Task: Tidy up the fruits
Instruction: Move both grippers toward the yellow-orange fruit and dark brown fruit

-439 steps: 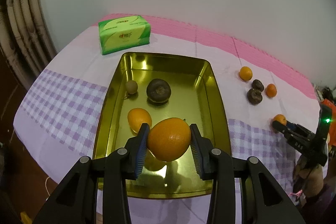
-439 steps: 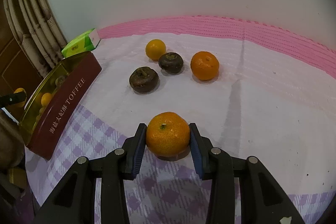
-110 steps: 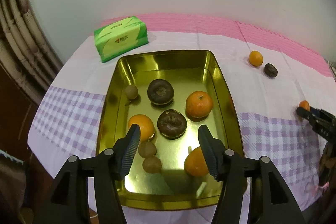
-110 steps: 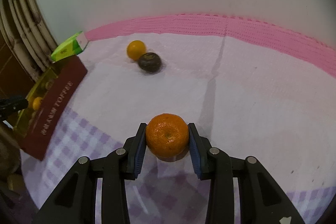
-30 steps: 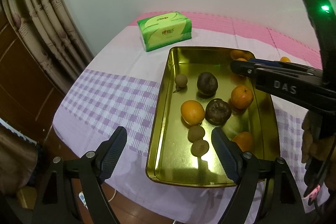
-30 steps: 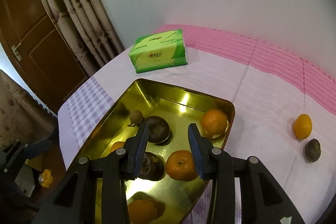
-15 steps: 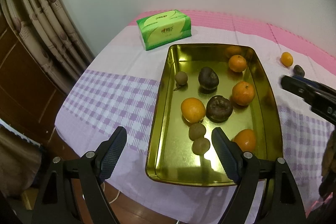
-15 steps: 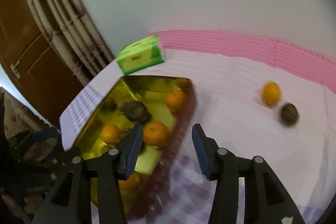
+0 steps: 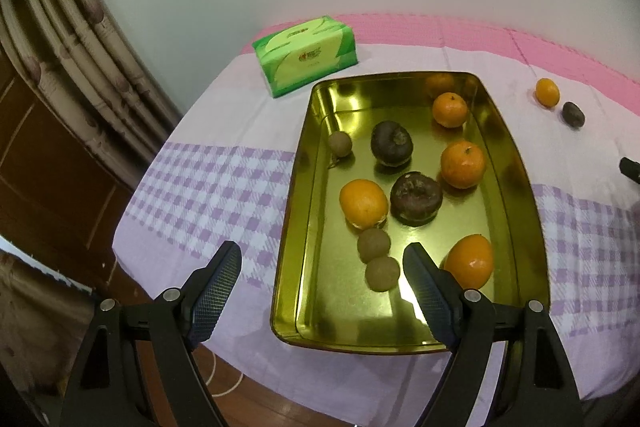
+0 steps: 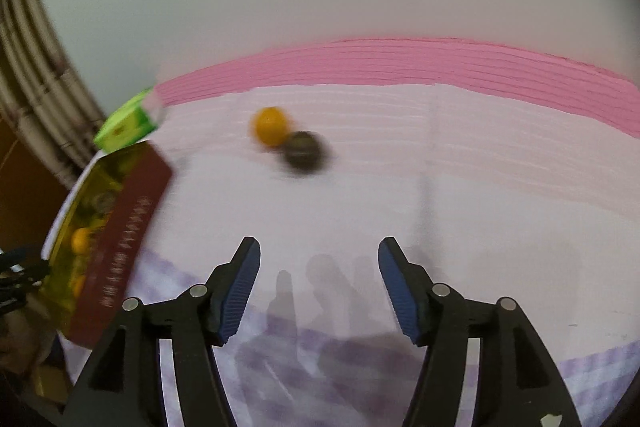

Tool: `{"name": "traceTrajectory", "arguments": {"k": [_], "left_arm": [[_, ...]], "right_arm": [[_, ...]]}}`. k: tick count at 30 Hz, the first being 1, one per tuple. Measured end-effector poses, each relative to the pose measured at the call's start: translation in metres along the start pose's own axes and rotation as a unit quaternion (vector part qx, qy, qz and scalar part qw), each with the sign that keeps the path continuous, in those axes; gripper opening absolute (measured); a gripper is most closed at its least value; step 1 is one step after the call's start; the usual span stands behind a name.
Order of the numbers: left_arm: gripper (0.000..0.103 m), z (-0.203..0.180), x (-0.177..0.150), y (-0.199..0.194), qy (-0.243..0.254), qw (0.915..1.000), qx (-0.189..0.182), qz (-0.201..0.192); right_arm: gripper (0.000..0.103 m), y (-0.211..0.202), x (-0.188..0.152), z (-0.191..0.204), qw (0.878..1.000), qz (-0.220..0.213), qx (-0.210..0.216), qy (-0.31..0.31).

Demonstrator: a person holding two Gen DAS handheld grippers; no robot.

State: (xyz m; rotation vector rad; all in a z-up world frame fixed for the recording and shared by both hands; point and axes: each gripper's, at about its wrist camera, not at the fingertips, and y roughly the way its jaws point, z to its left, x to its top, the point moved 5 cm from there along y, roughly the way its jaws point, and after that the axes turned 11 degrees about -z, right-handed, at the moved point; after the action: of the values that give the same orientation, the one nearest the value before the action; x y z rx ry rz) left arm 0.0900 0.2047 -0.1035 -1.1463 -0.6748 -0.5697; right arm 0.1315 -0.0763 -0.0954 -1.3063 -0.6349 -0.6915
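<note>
Left wrist: round oranges (image 9: 463, 164), gold tray (image 9: 520, 187)

Gold tin tray (image 9: 304, 187) holds four oranges, two dark fruits and three small brown ones (longans, maybe). Left gripper (image 9: 322, 277) hangs wide open over its near end, green tissue pack (image 9: 306, 54) behind.

A home, by the look of it, likely a living or dining room. A table (image 9: 208, 187) wears a pink and lilac checked cloth, with a green tissue pack (image 9: 306, 55) and a gold tin (image 9: 304, 195) of fruit on it. At the left edge hang patterned curtains (image 9: 68, 67) beside dark wood panelling (image 9: 36, 163); a plain pale wall fills the top.
</note>
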Motion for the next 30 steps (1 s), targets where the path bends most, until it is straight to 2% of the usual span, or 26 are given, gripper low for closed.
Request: {"name": "traceTrajectory", "arguments": {"k": [4, 7, 10, 13, 17, 19, 22, 27, 30], "left_arm": [[0.083, -0.014, 0.009, -0.014, 0.024, 0.9992, -0.017, -0.026], [0.083, -0.033, 0.025, -0.025, 0.046, 0.9962, -0.06, -0.042], [0.083, -0.062, 0.048, -0.028, 0.074, 0.9893, -0.115, -0.05], [0.083, -0.101, 0.081, -0.02, 0.067, 0.9769, -0.201, -0.029], [0.081, -0.15, 0.12, 0.007, 0.041, 0.9661, -0.255, 0.003], [0.079, -0.18, 0.137, 0.029, 0.042, 0.9637, -0.263, 0.019], [0.07, -0.218, 0.148, 0.063, 0.049, 0.9608, -0.268, 0.051], [0.067, -0.247, 0.149, 0.115, 0.023, 0.9591, -0.263, 0.102], [0.067, -0.256, 0.148, 0.129, 0.019, 0.9577, -0.265, 0.111]], "right_arm": [[0.061, -0.006, 0.001, -0.041, 0.999, -0.007, -0.036, 0.008], [0.061, -0.009, 0.001, -0.064, 0.998, -0.011, -0.054, 0.014], [0.061, -0.009, -0.003, -0.083, 0.998, -0.011, -0.057, 0.031], [0.062, -0.012, -0.004, -0.088, 0.998, -0.022, -0.046, 0.041], [0.065, -0.013, -0.006, -0.089, 0.998, -0.025, -0.038, 0.037], [0.071, -0.013, -0.005, -0.087, 0.998, -0.025, -0.029, 0.039], [0.072, -0.015, -0.005, -0.089, 0.998, -0.03, -0.018, 0.052], [0.073, -0.015, -0.004, -0.088, 0.997, -0.034, 0.004, 0.063], [0.073, -0.016, -0.004, -0.088, 0.997, -0.035, 0.013, 0.066]]}}
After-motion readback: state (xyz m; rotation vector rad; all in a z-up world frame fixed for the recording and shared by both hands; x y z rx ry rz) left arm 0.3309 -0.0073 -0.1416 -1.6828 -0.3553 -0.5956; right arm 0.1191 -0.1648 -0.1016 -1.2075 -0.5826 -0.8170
